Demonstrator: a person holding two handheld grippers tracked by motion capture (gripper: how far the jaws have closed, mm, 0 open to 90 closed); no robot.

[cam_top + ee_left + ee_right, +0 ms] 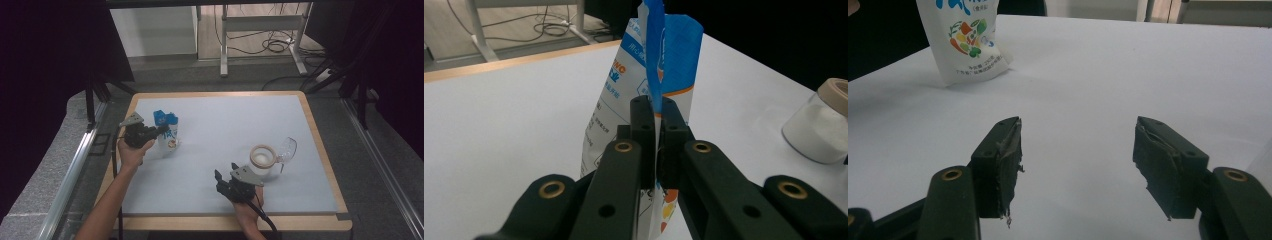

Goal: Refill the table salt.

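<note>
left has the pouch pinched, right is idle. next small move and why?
Probably bring the right gripper across to the jar and steady it. The left gripper is shut on the upright blue-and-white pouch, while the right one's fingers are open over bare table with nothing between them. The open-mouthed jar stands free beside a tipped wine glass.

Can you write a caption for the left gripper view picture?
Left gripper pinches the standing blue-and-white pouch, with a jar nearby.

Grey floor [165, 75], white desk frame [260, 25], tangled cables [272, 45], dark curtains [50, 50]
</note>
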